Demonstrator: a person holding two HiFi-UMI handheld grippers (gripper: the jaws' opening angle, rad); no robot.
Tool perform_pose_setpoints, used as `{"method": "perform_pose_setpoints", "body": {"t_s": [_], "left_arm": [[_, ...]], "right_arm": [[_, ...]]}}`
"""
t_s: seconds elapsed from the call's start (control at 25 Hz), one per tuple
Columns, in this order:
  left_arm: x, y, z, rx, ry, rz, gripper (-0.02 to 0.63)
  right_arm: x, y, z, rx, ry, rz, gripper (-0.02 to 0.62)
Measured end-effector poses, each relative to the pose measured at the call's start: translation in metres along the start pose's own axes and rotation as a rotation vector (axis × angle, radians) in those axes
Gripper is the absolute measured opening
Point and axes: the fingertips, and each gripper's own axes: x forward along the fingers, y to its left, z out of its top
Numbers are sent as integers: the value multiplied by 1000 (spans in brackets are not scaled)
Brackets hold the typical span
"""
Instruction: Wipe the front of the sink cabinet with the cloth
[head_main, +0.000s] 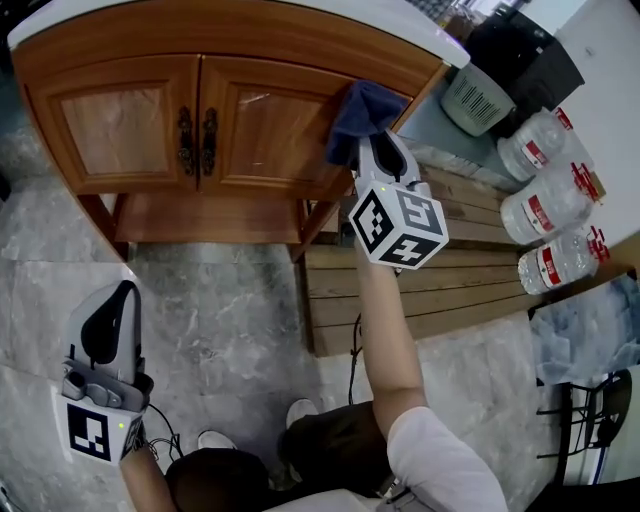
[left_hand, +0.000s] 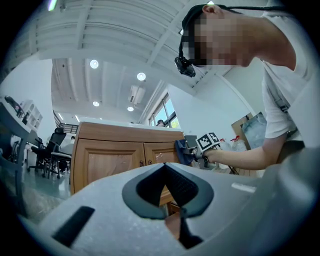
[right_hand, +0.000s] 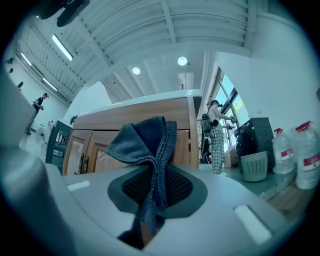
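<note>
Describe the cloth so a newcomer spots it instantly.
Find the wooden sink cabinet with two doors. At its upper right corner, the right gripper holds a crumpled cloth. It is the only dark blue fabric against brown wood.

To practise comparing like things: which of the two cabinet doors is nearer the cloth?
The right-hand door in the head view: the blue cloth, clamped in the right gripper, sits at its upper outer corner, while the left-hand door is farther off.
</note>
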Motion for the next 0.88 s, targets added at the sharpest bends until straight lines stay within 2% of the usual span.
{"method": "perform_pose_setpoints", "body": {"t_s": [0.16,0.32,0.6,0.8,0.88], "left_arm": [[4,-1,0,-8,-9,-9,3],[10,-10,-3,-5,0,-40,5],[4,-9,-1,-7,0,-15,5],[13,-7,-15,-31,40,21,3],[17,-1,-23,-46,51,33,3]], "right_arm": [[-9,-17,2,-5,12,-18,72],[-16,-40,0,13,4,-83,72],[-20,-44,3,16,-9,-131,71],[-41,-39,32,11,-74,-109,67],[-38,-16,38,37,-97,-46,67]]}}
